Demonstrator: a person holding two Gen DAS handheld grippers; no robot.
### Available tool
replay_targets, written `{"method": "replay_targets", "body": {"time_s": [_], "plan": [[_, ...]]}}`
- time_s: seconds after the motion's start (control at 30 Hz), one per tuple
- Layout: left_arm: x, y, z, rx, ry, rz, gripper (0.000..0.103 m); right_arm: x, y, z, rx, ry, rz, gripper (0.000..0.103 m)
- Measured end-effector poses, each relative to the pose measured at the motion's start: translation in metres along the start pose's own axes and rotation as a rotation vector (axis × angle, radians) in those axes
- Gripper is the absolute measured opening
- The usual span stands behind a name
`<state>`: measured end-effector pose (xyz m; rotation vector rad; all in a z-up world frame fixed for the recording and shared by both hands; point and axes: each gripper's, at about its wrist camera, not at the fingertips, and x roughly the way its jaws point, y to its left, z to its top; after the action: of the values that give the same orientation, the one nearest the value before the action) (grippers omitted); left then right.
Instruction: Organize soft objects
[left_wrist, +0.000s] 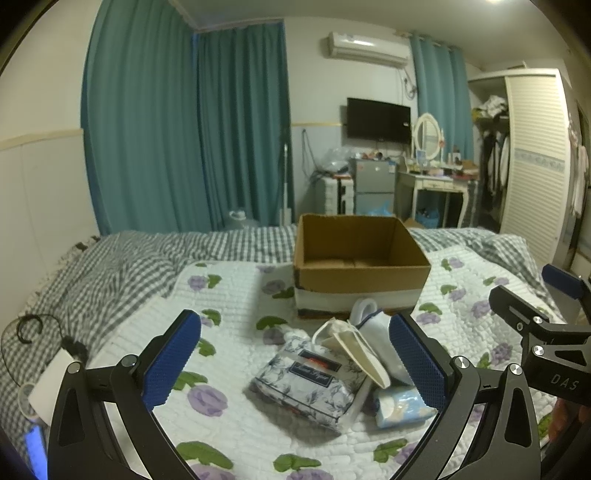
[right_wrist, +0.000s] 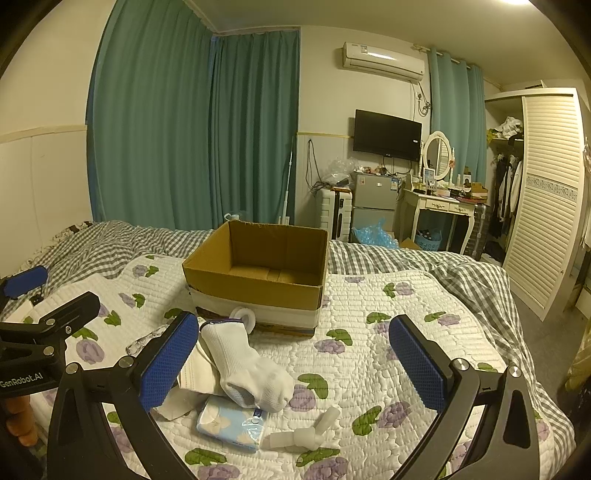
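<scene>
Cardboard box (right_wrist: 258, 266) stands empty; both tongs, left (left_wrist: 295, 365) and right (right_wrist: 291, 365), are released, so clamp the sock (right_wrist: 247, 369) mid-body before lifting.

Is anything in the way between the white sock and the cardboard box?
Almost nothing. The white sock lies just in front of the cardboard box, whose top is open and looks empty. Only a small white roll sits between them, against the box's front wall.
</scene>
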<state>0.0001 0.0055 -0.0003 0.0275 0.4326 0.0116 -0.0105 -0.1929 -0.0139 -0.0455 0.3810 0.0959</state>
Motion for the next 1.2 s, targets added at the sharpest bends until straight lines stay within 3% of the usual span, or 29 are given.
{"method": "replay_targets", "body": {"time_s": [1.2], "plan": [[0.0012,0.0022,-0.0006,0.005,-0.002,0.002,0.103,0.0005,0.0003,0.0002,0.002,0.003,0.001,0.103]]}}
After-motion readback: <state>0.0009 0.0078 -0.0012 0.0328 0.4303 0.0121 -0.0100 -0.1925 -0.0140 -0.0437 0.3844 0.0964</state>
